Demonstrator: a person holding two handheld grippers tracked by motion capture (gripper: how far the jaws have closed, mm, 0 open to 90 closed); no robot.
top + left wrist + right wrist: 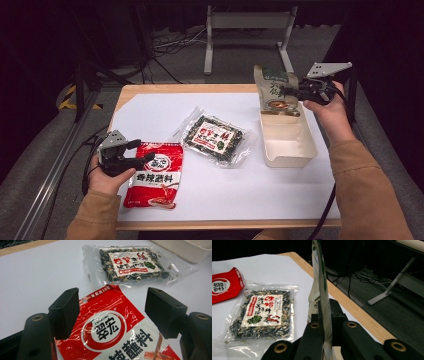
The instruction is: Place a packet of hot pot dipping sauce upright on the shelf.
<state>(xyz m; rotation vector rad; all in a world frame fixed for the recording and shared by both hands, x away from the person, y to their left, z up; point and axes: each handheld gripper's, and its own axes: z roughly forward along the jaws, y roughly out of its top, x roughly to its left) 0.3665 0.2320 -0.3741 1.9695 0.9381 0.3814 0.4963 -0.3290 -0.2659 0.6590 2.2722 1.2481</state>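
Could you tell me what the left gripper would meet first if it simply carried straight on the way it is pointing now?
The left gripper, jaws open, would probably first meet the red seasoning packet lying flat beneath and ahead of it; the clear seaweed packet lies farther along. How high it hovers is unclear.

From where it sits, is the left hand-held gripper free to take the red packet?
Probably yes: the left hand-held gripper stands open right over the red packet, with nothing lying on it; the seaweed bag lies apart.

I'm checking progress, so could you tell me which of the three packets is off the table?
The green packet, clamped upright over the tray; the other two lie flat.
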